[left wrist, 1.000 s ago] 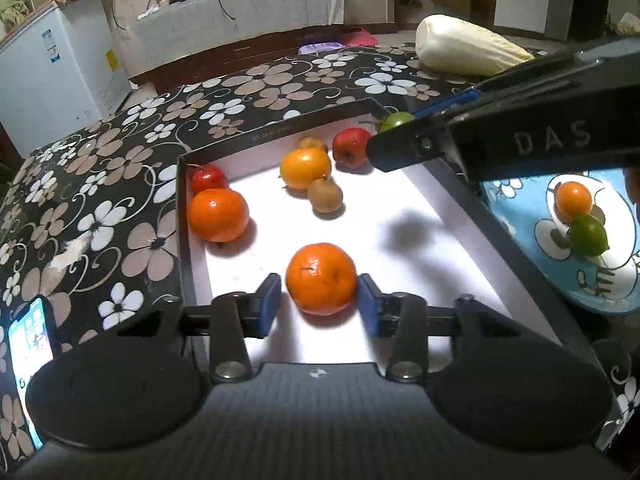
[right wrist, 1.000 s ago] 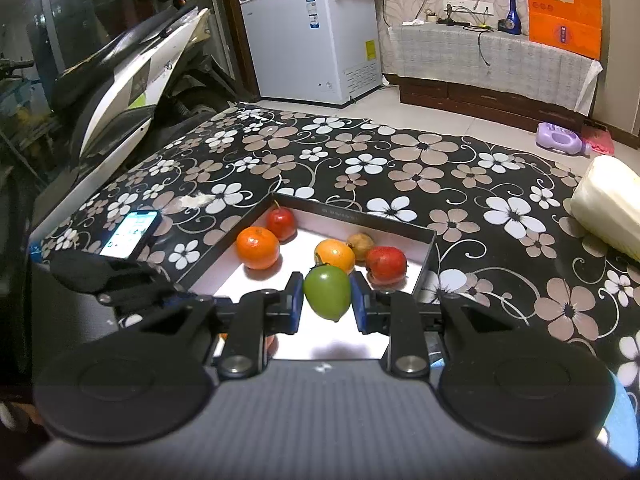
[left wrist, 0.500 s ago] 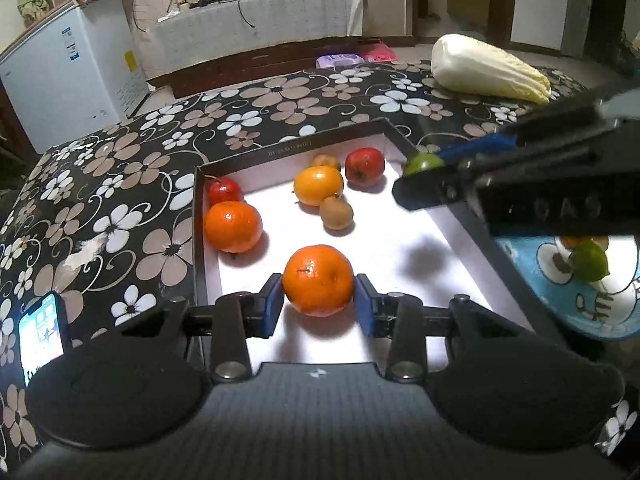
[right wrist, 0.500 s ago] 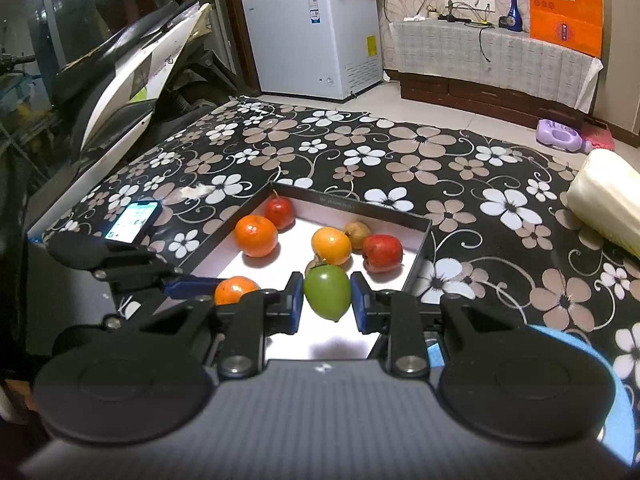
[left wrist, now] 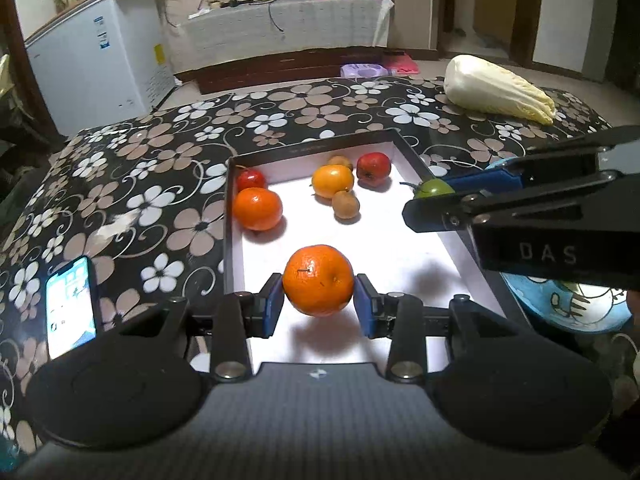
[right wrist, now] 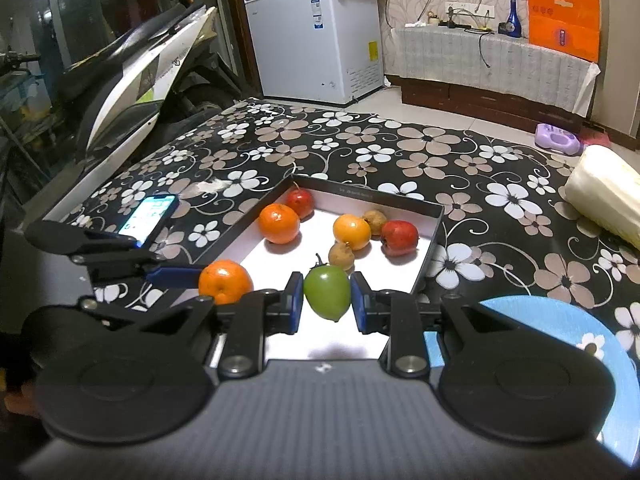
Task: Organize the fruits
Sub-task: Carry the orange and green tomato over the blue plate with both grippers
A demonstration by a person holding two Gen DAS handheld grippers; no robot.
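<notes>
Under the left wrist camera, the left tool [left wrist: 319,305] is closed on an orange mandarin [left wrist: 318,280], its blue pads pressing the fruit's two sides; the fruit hangs clear above the white floor of the shallow black-walled box [left wrist: 229,216], casting a shadow beneath it. Inside the box lie a second mandarin [left wrist: 258,209] near the left wall, a small red fruit [left wrist: 250,179] touching it from behind, a yellow-orange fruit [left wrist: 333,180], a small brown fruit [left wrist: 345,205] just beside it, another brown fruit [left wrist: 340,161] partly hidden behind it, and a red fruit [left wrist: 373,165] near the far right corner. The right tool [left wrist: 434,194] enters from the right edge, clamped on a green fruit [left wrist: 434,188] over the box's right wall. A blue plate [left wrist: 560,308] sits to the right of the box, largely covered by that tool. A lit phone [left wrist: 71,304] lies on the floral tabletop [left wrist: 160,160] to the left; a cabbage [left wrist: 496,90] rests at the far right. From the right wrist camera, the right tool [right wrist: 327,298] grips the green fruit [right wrist: 327,293] between its pads, held above the near end of the box [right wrist: 428,258]. The left tool [right wrist: 208,278] comes in from the left with the mandarin [right wrist: 225,283] in its grip. The blue plate [right wrist: 560,320] lies at lower right, beside the box.
</notes>
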